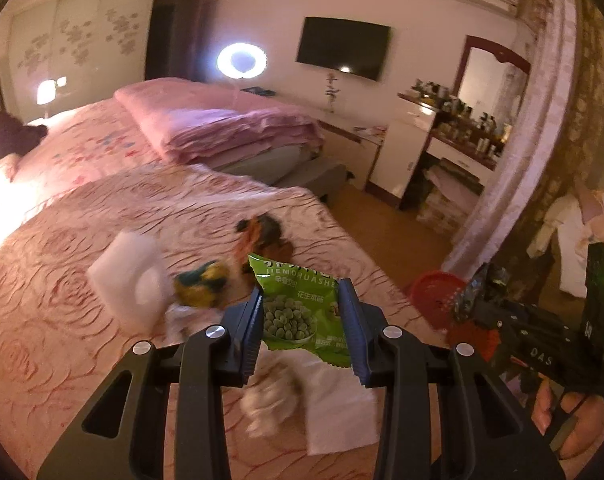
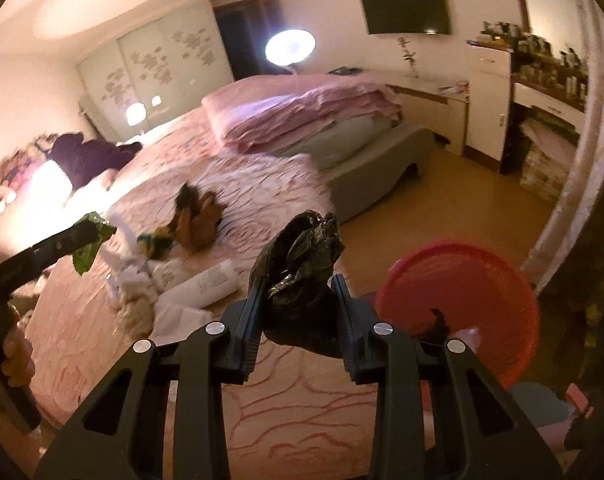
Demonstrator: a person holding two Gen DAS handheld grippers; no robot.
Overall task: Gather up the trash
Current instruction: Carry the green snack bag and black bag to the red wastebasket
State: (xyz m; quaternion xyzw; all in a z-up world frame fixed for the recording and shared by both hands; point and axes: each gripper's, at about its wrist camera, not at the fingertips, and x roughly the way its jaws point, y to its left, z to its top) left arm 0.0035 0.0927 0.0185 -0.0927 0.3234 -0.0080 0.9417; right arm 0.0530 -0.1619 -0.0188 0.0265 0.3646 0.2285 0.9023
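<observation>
Over the pink bed point(image 1: 82, 320), the left claw point(image 1: 302, 320) grips a green snack packet point(image 1: 298, 312) between its pads, lifted clear of the cover. The right claw point(image 2: 298, 312) is clamped on a crumpled black plastic bag point(image 2: 302, 264), near a red bin point(image 2: 473, 304) on the floor beside the bed. Either piece could slip, since both are thin, slick film pinched only partway; a loose drop might land short of the bin's rim. The packet looks flat and glossy, printed with green peas. More litter remains on the bed: white tissues point(image 1: 274, 400), a yellow-green wrapper point(image 1: 202, 284) and a brown wrapper point(image 1: 262, 232).
</observation>
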